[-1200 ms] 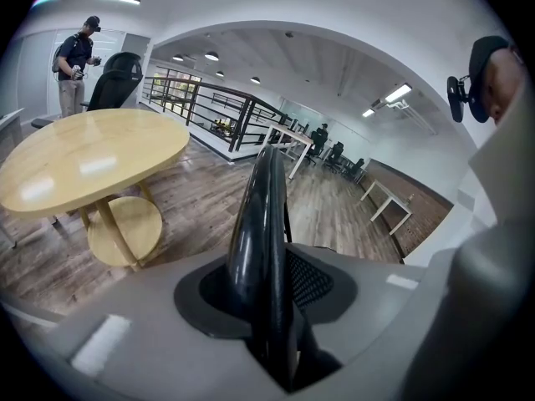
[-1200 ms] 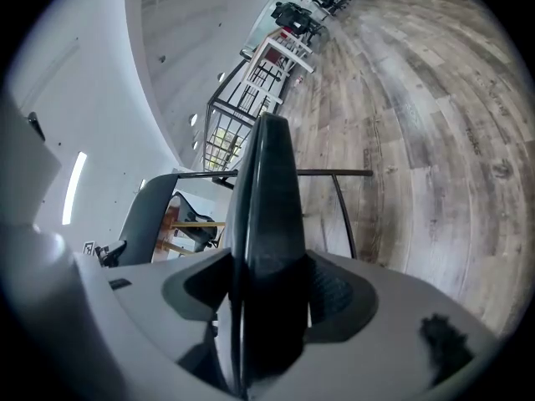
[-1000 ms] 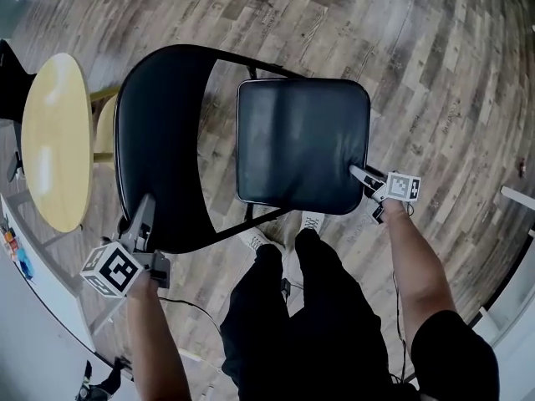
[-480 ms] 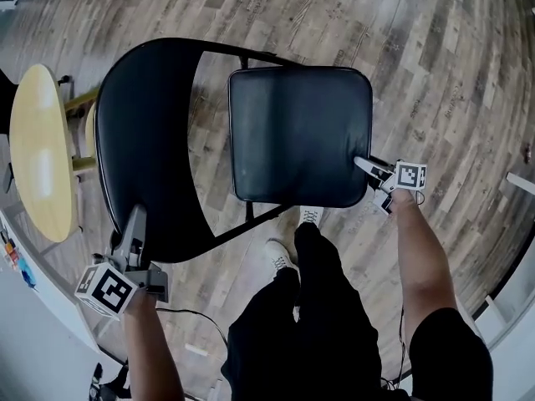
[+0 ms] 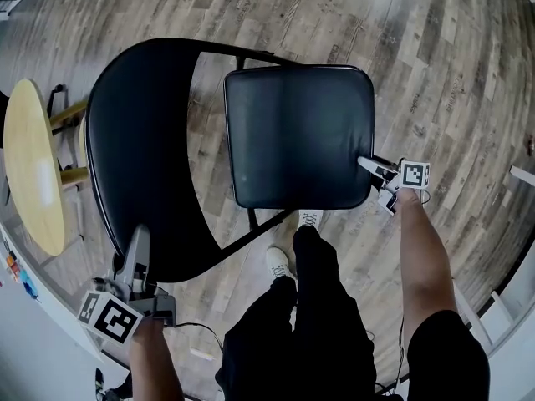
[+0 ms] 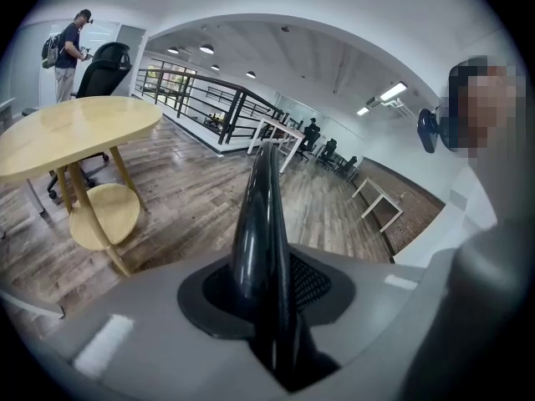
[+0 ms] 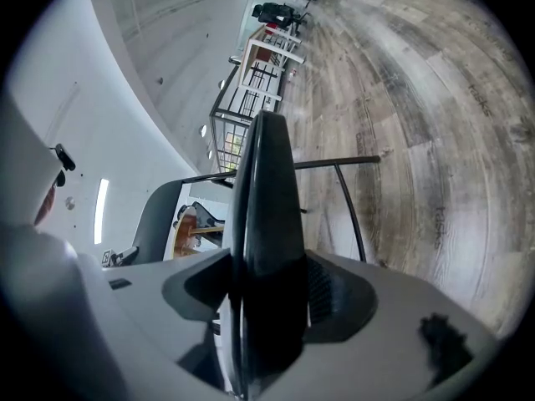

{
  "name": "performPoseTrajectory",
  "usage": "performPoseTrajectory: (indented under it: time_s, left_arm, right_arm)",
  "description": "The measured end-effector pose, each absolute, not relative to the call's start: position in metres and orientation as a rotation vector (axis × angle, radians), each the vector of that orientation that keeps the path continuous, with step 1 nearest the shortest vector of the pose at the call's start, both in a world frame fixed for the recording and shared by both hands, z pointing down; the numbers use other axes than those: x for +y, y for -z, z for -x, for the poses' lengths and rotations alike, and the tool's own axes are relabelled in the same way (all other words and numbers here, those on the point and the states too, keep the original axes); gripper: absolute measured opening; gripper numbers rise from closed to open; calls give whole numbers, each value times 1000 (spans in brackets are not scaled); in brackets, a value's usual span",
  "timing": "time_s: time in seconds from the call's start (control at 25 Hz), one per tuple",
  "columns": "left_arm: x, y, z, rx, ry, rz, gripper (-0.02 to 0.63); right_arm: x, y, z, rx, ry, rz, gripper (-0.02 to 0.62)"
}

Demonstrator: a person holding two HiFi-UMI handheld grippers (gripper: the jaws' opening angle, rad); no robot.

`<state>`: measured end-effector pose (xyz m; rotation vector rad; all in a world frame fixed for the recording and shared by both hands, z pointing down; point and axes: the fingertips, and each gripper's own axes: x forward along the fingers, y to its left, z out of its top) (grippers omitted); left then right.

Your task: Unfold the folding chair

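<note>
Floor (image 5: 435, 48): grey-brown wood planks, spread out under and beyond both tongs.
Chair (image 5: 251, 140): black folding chair standing on the floor between the two tongs, its thin metal frame showing at the far side and at the near side.
Backrest (image 5: 138, 149): a broad, curved black panel reaching forward from the left tongs. Its near rim is the part that is caught.
Seat (image 5: 301, 132): a square black padded cushion with rounded corners, to the left of the right tongs and lying close to flat. A strip of floor shows between it and the backrest.
Table (image 5: 33, 165): round, pale yellow wood, well off to the left of the left tongs, with a smaller round shelf (image 6: 104, 215) low between its legs.
Person's legs (image 5: 318, 324): in black trousers, between the two forearms, behind the chair.
Left tongs (image 5: 138, 245): pinching the backrest's rim, which rises straight out from between the jaws. The jaws have just been closing further onto it.
Right tongs (image 5: 368, 164): pressed onto the seat's right edge near its near corner. The black edge fills the gap between the jaws.
Shoes (image 5: 311, 219): white, one just under the seat's near edge, the other a little nearer the left tongs.
</note>
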<state>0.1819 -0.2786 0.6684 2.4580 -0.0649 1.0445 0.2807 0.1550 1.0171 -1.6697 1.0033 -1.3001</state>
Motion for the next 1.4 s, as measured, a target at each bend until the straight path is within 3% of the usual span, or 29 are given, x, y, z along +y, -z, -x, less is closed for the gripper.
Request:
performPoseTrajectory:
  time_s: [0.8, 0.92, 1.04, 1.4]
  left_arm:
    - [-271, -671, -182, -72, -1044, -2490, 104]
    - [-272, -676, -183, -71, -1064, -2514, 120]
    - [-267, -676, -187, -45, -1087, -2593, 186]
    - [-275, -651, -189, -33, -1049, -2635, 207]
  right_arm:
    - [175, -1023, -277, 822, 1169, 1845, 271]
    - [190, -1015, -281, 740, 1157, 1978, 270]
    - [208, -996, -277, 651, 1125, 2026, 270]
    - [219, -920, -231, 594, 1064, 2093, 270]
